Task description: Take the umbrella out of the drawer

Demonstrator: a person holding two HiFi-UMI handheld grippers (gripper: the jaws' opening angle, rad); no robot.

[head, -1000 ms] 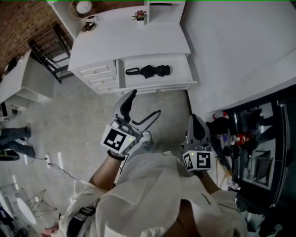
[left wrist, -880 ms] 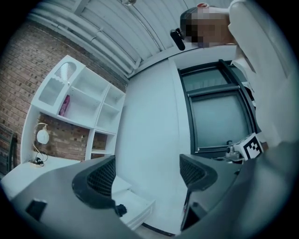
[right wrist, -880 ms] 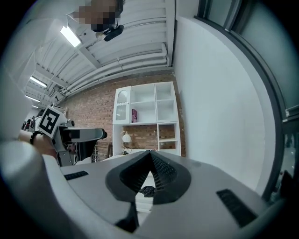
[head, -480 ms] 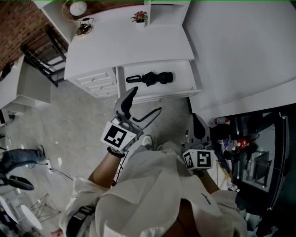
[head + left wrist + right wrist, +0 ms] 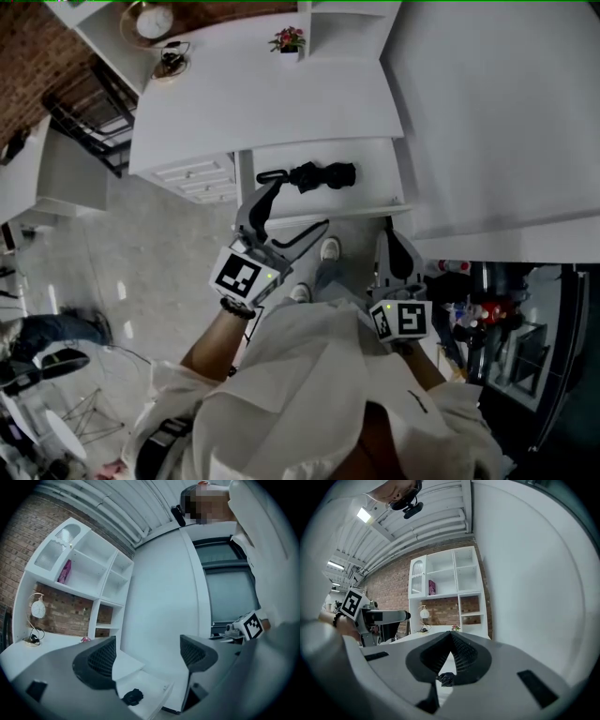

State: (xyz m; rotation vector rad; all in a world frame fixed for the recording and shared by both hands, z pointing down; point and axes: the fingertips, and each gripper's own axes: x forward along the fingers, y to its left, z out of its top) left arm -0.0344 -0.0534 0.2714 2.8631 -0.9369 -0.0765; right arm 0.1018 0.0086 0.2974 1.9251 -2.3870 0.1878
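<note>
A black folded umbrella [image 5: 314, 175] lies in the open white drawer [image 5: 380, 184] of a white desk [image 5: 281, 94]. My left gripper [image 5: 296, 210] is open, held just in front of the drawer's front edge, its fingertips short of the umbrella. In the left gripper view the umbrella [image 5: 132, 697] shows low between the spread fingers [image 5: 101, 658], inside the drawer [image 5: 157, 691]. My right gripper [image 5: 395, 251] is shut and empty, held back beside the drawer's right corner. Past its closed tips [image 5: 451, 637] a bit of the umbrella [image 5: 447, 679] shows.
A clock [image 5: 154, 21], a small lamp and a flower pot [image 5: 289, 39] stand on the desk. Closed drawers [image 5: 197, 178] sit left of the open one. A white wall panel [image 5: 497, 112] rises at the right, a dark cabinet [image 5: 525, 328] below it. A person's legs [image 5: 56, 328] are at left.
I have stepped closer to the desk, so the open drawer and umbrella now sit just ahead of the left gripper. Both grippers kept their jaw states. The person at left moved.
</note>
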